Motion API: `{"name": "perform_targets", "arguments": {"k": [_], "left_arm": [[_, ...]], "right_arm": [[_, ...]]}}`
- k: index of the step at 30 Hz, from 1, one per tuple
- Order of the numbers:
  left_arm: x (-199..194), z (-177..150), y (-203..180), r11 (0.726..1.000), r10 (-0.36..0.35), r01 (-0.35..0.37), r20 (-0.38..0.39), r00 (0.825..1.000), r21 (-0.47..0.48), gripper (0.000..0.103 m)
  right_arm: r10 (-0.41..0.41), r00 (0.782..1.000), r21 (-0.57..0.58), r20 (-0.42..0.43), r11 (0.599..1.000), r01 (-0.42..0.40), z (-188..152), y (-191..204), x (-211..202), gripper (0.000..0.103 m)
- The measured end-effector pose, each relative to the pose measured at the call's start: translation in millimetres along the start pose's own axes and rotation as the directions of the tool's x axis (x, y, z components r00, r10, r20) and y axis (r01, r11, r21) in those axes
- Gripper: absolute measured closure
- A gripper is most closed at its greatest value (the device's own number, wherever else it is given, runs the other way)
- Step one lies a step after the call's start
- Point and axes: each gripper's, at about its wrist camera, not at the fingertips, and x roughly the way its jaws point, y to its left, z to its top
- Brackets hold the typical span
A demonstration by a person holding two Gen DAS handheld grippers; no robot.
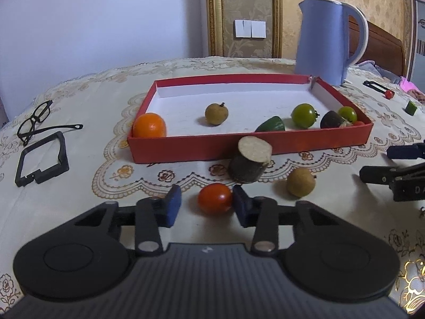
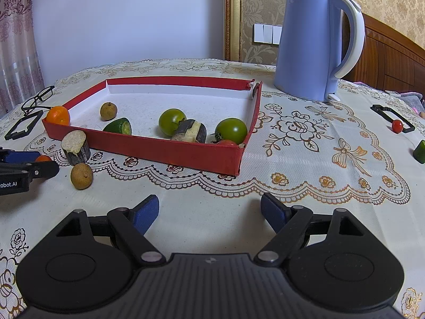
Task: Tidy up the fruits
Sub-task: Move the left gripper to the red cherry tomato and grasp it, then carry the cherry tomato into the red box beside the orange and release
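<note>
My left gripper [image 1: 207, 204] is open around a red cherry tomato [image 1: 215, 198] on the cloth; its right pad touches the tomato, the left pad stands apart. Just beyond lie a dark cut stalk piece [image 1: 251, 160] and a brown longan [image 1: 300, 181]. The red tray [image 1: 186, 148] holds an orange [image 1: 149, 125], a longan [image 1: 216, 113], a cucumber piece [image 1: 271, 125], two green tomatoes [image 1: 304, 115] and a dark stalk piece [image 1: 332, 120]. My right gripper [image 2: 209, 211] is open and empty over bare cloth in front of the tray [image 2: 186, 154].
A blue kettle [image 2: 316, 45] stands behind the tray's right corner. Glasses [image 1: 37, 119] and a black frame [image 1: 42, 159] lie at the left. At the far right are another black frame with a small red tomato [image 2: 397, 126] and a green cucumber piece [image 2: 420, 151].
</note>
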Motion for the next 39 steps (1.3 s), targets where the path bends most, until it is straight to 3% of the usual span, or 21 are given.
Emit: {"name": "perform_targets", "arguments": {"k": [5,14,22,30,35,39], "left_arm": [[-1,-1,-6,0.999,0.002,-0.002,0.011,1.0,0.033,0.077],[0,2,-8,0.999,0.012,-0.012,0.007,1.0,0.049,0.078],[-18,37,1,1.0,0.011,-0.011,0.105,0.994,-0.001,0.078],[38,90,18,0.99,0.122,-0.116,0.076,0.99,-0.078,0.078],[73,91,24,0.983,0.148,-0.147,0.004,0.989,-0.109,0.078],[80,82,18,0.979,0.191,-0.187,0.036,0.981,-0.081,0.078]], "right_arm": [[0.0,1.0,0.0,0.0,1.0,0.0,0,0,0,0.019],[0.0,1.0,0.0,0.0,1.0,0.0,0,0,0,0.019],[0.0,1.0,0.0,0.0,1.0,0.0,0,0,0,0.019],[0.0,1.0,0.0,0.0,1.0,0.0,0,0,0,0.019],[0.0,1.0,0.0,0.0,1.0,0.0,0,0,0,0.019],[0.0,1.0,0.0,0.0,1.0,0.0,0,0,0,0.019]]}}
